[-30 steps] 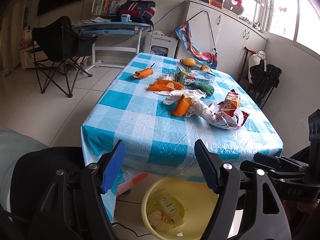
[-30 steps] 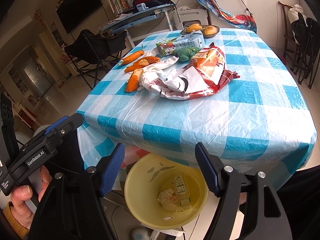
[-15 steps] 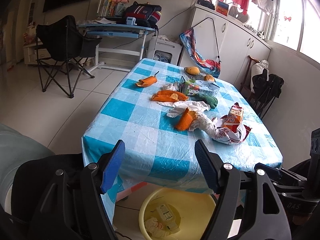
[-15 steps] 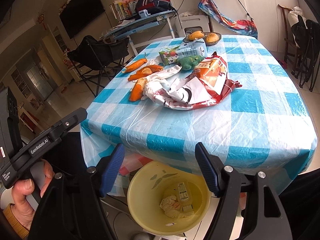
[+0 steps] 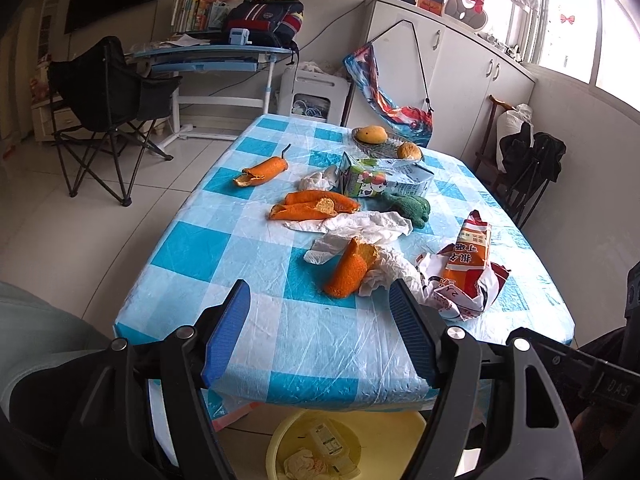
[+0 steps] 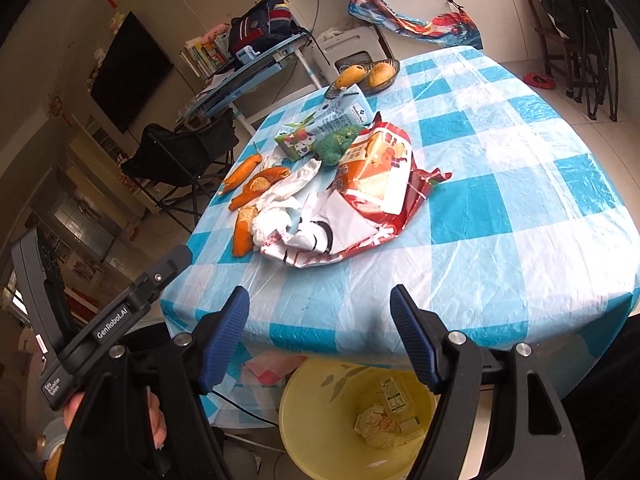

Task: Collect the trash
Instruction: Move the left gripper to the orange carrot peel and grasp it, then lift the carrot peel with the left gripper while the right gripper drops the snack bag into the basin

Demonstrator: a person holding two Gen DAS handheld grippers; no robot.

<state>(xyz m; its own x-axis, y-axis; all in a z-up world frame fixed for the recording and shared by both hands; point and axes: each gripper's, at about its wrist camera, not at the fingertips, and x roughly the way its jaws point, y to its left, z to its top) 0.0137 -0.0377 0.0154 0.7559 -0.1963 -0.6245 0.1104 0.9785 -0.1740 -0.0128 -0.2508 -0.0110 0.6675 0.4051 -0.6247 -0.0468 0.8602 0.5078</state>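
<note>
Trash lies mid-frame on the counter [image 5: 248, 336] in the left view: peel [image 5: 347, 276], tissue [image 5: 360, 228] and wrapper [image 5: 466, 280], heaped near the edge, likely for dropping into the bin [image 5: 400, 426] at bottom. Left tool [image 5: 318, 338] is spread wide, empty, touching nothing.

Right view: wrapper [image 6: 360, 200] at centre, bin [image 6: 304, 412] below. Right tool [image 6: 319, 336] likewise gapes, empty.

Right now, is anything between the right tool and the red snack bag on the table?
Nothing visible. The right tool is open at the table's near edge, with only bare tablecloth before the red snack bag.
</note>
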